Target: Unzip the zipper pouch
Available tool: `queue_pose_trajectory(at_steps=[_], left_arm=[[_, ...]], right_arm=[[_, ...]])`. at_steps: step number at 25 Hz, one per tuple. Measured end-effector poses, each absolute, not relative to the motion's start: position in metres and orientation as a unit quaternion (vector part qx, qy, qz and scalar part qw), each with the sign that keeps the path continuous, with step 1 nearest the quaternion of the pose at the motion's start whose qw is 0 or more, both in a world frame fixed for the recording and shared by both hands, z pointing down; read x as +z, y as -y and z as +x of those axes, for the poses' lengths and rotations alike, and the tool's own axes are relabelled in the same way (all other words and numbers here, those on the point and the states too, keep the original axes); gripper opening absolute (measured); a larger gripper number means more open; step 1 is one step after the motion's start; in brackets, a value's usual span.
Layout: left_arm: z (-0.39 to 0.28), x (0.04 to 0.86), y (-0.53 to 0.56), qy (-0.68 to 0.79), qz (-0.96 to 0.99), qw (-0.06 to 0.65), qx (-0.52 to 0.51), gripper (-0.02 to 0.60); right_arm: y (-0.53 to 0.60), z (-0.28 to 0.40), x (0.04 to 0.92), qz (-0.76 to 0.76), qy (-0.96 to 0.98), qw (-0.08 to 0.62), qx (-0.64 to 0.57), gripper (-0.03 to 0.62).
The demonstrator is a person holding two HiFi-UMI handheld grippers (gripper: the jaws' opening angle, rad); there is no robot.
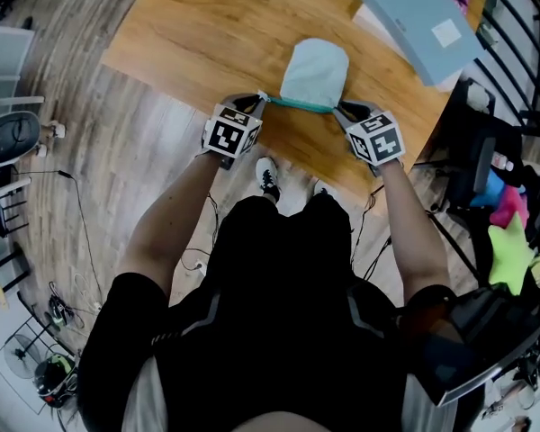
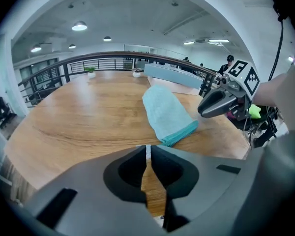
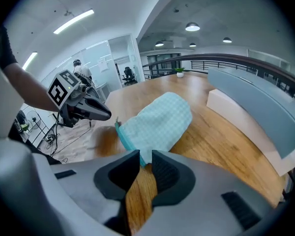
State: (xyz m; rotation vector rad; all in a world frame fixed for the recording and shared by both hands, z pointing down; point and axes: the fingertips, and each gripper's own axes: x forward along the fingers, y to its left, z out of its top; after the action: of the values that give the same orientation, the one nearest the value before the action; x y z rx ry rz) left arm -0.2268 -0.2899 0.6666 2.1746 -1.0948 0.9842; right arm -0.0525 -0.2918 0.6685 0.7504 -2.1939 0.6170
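Head view showed you one pale mint fabric zipper pouch (image 1: pixel 313 72) lying on the one orange-brown wooden table (image 1: pixel 189 34). It was near the front edge, and its teal zipper edge (image 1: pixel 297 103) ran toward you between your two grippers. You carried one black-and-white marker cube (image 1: pixel 232 133) on each gripper, two in all. Toward the table's far right corner, one flat grey-blue board (image 1: pixel 414 12) lay on one white box (image 1: pixel 371 18), well apart from the pouch. Your left gripper view added two small potted plants (image 2: pixel 91 71) along the table's far edge, by the dark railing.

Your left gripper (image 1: pixel 256 100) sat at the left end of the zipper edge. Its jaws were closed together, with one thin white tab (image 2: pixel 147 150) pinched between their tips. Whether that tab was the zipper's pull could not be told. The body of the pouch lay on the wood just beyond those tips, slanting away to the right.

Your right gripper (image 1: pixel 340 108) sat at the right end of the zipper edge. Its jaws stood only narrowly apart. One corner of the pouch, with the end of the teal edge, filled the gap at their tips and touched both pads. The rest of the pouch lay flat on the table beyond them.
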Motion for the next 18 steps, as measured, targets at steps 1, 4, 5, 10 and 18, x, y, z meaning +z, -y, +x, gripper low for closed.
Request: queue_pose_trajectory(at_steps=[1,4,5,10,18], left_arm=[[-0.228,0.662,0.291,0.406,0.802,0.249,0.361,0.034],[-0.227,0.642,0.293,0.414,0.809,0.239,0.343,0.034],[-0.227,0.633,0.293,0.416,0.812,0.235,0.335,0.034],[-0.222,0.574,0.311,0.436,0.833,0.204,0.275,0.034],[-0.201,0.462,0.313,0.428,0.876,0.113,0.194,0.034]], right_arm=[[0.292,-0.051,0.663,0.294,0.853,0.36,0.238,0.084],[0.29,-0.045,0.644,0.301,0.855,0.353,0.232,0.086],[0.29,-0.043,0.637,0.304,0.856,0.35,0.228,0.086],[0.297,-0.031,0.588,0.325,0.865,0.319,0.211,0.086],[0.303,-0.023,0.474,0.346,0.893,0.244,0.15,0.086]])
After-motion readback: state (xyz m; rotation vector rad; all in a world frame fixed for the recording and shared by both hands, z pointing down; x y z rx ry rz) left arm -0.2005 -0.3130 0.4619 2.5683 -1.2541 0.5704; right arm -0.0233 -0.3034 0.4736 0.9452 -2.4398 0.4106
